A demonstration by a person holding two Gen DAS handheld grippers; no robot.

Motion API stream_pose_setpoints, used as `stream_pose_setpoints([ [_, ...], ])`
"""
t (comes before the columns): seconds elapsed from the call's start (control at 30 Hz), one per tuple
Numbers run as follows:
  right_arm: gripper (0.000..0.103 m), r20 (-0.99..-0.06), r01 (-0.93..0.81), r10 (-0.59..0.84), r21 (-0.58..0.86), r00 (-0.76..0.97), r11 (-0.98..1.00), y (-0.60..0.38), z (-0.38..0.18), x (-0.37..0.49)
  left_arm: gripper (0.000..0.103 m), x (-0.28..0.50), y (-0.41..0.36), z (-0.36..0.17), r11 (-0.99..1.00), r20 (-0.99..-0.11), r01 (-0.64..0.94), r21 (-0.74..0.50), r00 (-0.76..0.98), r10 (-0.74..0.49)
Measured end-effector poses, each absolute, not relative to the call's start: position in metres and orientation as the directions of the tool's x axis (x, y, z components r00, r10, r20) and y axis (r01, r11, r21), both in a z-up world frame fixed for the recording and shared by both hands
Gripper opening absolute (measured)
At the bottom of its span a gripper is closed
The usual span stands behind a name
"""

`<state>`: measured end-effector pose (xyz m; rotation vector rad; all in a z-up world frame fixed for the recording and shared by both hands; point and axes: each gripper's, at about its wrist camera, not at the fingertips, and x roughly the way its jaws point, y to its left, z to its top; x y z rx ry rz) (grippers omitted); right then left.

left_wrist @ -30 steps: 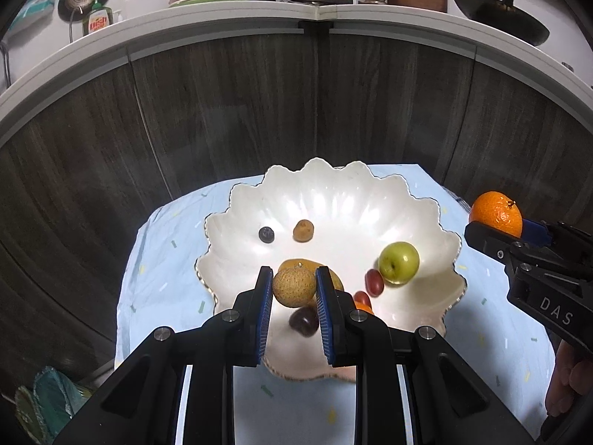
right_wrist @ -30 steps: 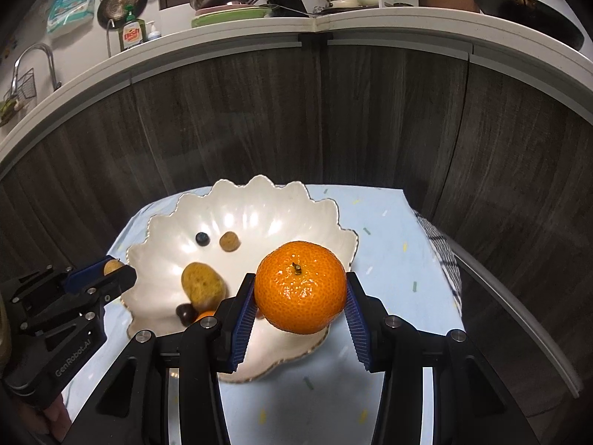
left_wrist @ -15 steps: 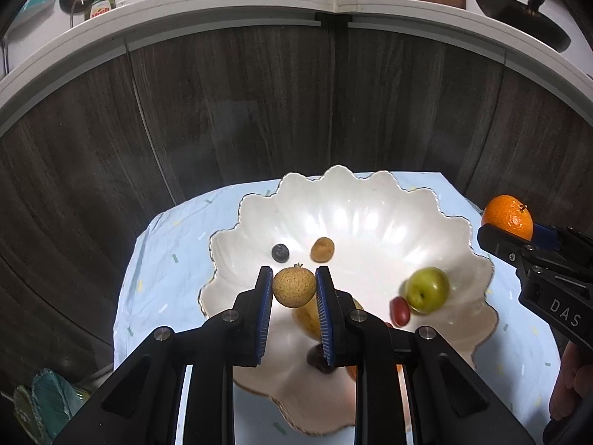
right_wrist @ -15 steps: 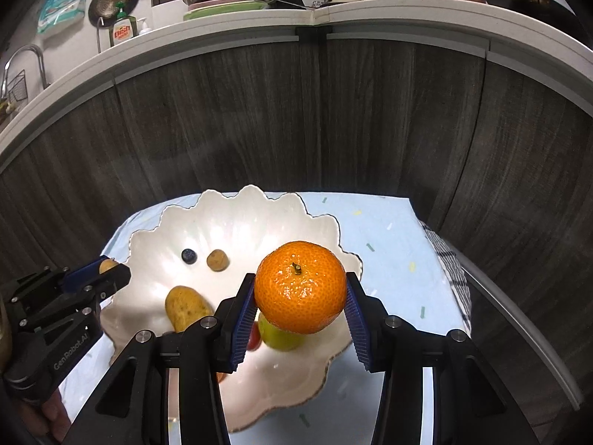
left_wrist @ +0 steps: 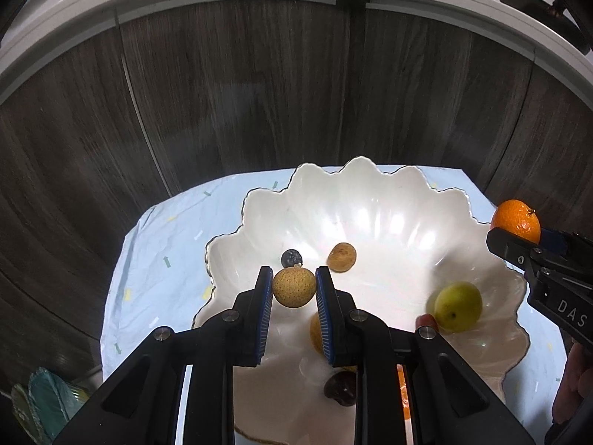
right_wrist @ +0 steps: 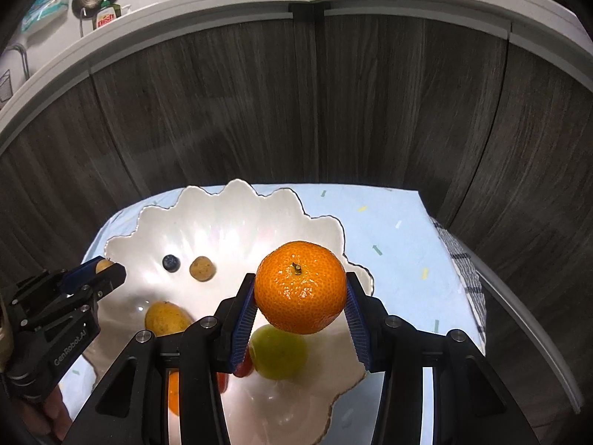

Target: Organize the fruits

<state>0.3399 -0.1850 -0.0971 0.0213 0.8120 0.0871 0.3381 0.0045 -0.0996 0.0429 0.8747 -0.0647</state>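
My left claw [left_wrist: 293, 286] is clamped on a small tan fruit [left_wrist: 294, 287] above the white scalloped bowl's [left_wrist: 370, 185] near-left rim. My right claw [right_wrist: 301, 291] grips a tangerine [right_wrist: 301, 286] over the bowl's right edge; the bowl's far middle lies bare.

Left gripper [left_wrist: 294, 309] up close now: matte black angular arms, each finger lined with a ribbed blue pad [left_wrist: 264, 315], round silver screws at the knuckles, and pale slots showing between the black plates lower down. Seen from the other camera, its side carries "GenRobot.AI" in grey letters, small silver screws dotted along the linkage, blue pad edge at the tip. Over to the right gripper [right_wrist: 301, 317]: same black build, same ribbed blue pads [right_wrist: 244, 324], silver screws on each arm. From the left camera its flank reads "DAS" in pale letters, one small screw near the tip. A bare hand [left_wrist: 572, 389] shows behind it, no sleeve visible
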Motion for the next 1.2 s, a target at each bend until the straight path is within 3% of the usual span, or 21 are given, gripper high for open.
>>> stream_pose_setpoints([
  [0.17, 0.046, -0.746, -0.066, 0.091, 0.063, 0.660, 0.996, -0.185, -0.105, 0.348, 0.024, 0.344, 0.005, -0.107, 0.997, -0.787, 0.073, -0.001, 0.616, -0.046],
  [0.3, 0.047, -0.766, -0.069, 0.092, 0.063, 0.636, 0.996, -0.184, -0.109, 0.351, 0.041, 0.345, 0.006, -0.107, 0.998, -0.791, 0.067, -0.009, 0.610, -0.048],
  [0.37, 0.049, -0.770, -0.064, 0.079, 0.050, 0.633, 0.997, -0.183, -0.110, 0.351, 0.043, 0.344, 0.007, -0.106, 0.998, -0.790, 0.066, -0.006, 0.612, -0.045],
  [0.5, 0.076, -0.740, -0.044, 0.052, 0.031, 0.671, 0.999, -0.184, -0.101, 0.345, 0.050, 0.341, 0.007, -0.102, 0.998, -0.784, 0.063, 0.014, 0.620, -0.028],
  [0.83, 0.077, -0.716, -0.050, 0.073, 0.054, 0.695, 0.997, -0.184, -0.083, 0.328, 0.077, 0.326, 0.007, -0.079, 0.998, -0.757, 0.053, 0.026, 0.653, -0.015],
  [1.2, 0.079, -0.683, -0.059, 0.085, 0.061, 0.726, 0.996, -0.183, -0.057, 0.293, 0.087, 0.291, 0.003, -0.051, 0.998, -0.731, 0.045, 0.032, 0.682, -0.007],
])
